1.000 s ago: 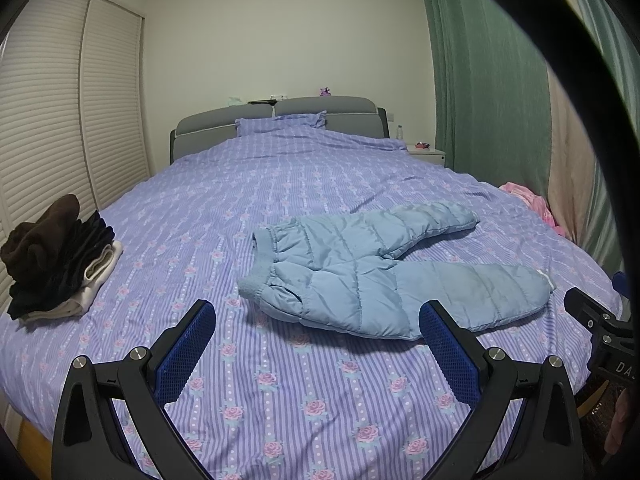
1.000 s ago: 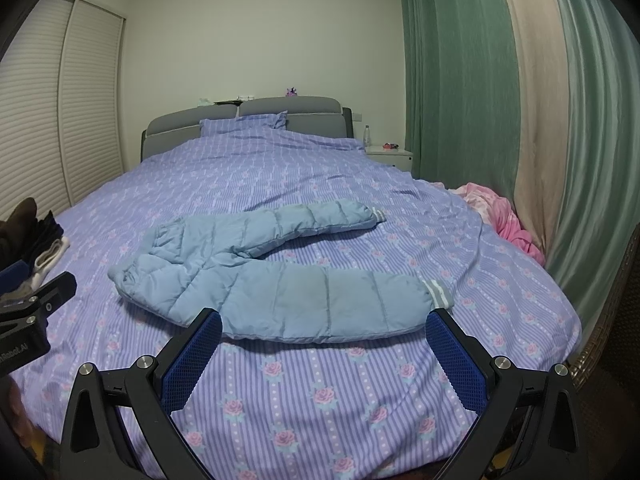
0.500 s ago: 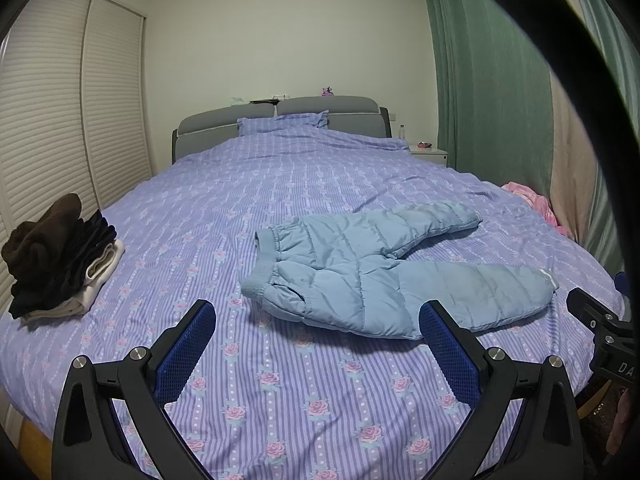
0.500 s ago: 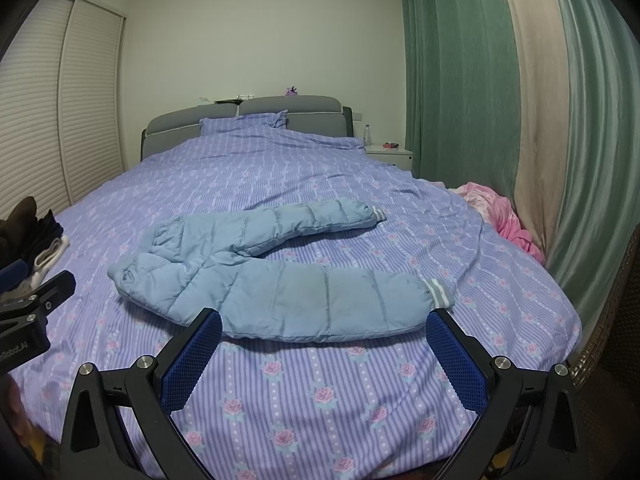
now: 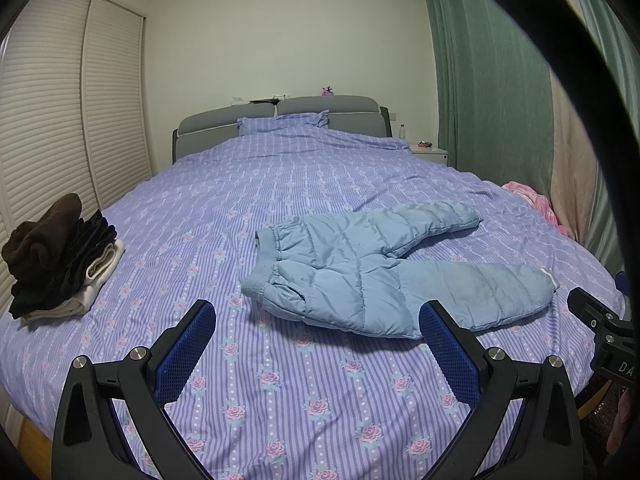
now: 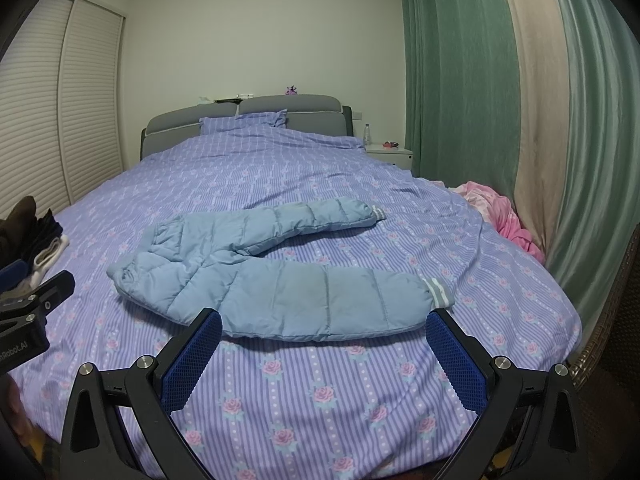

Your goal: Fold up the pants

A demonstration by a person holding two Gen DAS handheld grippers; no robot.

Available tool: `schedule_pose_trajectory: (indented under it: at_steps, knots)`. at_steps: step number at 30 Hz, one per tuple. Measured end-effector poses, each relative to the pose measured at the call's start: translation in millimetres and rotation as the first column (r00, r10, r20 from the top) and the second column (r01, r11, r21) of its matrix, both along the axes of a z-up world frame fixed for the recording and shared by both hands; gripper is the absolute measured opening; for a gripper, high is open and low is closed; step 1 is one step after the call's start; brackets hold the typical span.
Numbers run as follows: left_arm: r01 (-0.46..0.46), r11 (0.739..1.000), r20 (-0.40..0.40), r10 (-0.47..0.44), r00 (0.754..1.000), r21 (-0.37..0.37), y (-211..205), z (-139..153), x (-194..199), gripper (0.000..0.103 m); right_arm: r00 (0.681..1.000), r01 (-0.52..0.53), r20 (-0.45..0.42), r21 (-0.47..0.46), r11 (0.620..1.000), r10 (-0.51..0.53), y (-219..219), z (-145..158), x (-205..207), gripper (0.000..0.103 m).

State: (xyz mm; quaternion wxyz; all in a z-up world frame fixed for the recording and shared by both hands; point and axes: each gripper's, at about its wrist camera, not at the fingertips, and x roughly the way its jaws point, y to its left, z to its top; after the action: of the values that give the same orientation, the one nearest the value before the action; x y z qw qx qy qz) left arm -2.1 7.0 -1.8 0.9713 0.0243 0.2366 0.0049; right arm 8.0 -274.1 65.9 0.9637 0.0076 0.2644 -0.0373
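Pants [image 5: 372, 276] lie unfolded on the bed [image 5: 280, 392], legs splayed, ready for grasping. Left gripper [image 5: 316, 344] and right gripper [image 6: 324, 348] hover short of them, fingers apart, empty.

Pants [image 5: 360, 276]: quilted, slight sheen.

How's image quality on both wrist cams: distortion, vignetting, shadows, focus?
Left wrist: strong fisheye bowing of the closet doors, black lens rim plus a dark arc across the upper right; pants sharp, soft shadow along their near edge. Right wrist: curtains bend heavily, corners vignetted, pants in focus, dim even light, no glare.
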Motion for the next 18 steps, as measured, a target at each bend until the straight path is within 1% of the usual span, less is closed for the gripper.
schedule_pose_trajectory:
  at_steps: [12,15,18]
  knots:
    - [-0.021,1.0,-0.004,0.021,1.0,0.021,3.4,-6.5,4.4,0.103,1.0,-0.001,-0.016,-0.005,1.0,0.001,-1.2,-8.7,5.0,0.103]
    - [-0.036,0.999,-0.018,0.036,0.999,0.007,6.0,-14.7,10.4,0.103,1.0,-0.001,-0.031,0.001,1.0,0.001,-2.6,-15.6,10.0,0.103]
    - [-0.054,0.999,-0.045,0.054,0.998,-0.001,9.4,-25.8,18.7,0.103,0.999,0.006,-0.036,0.035,0.999,-0.005,-7.1,-26.1,15.9,0.103]
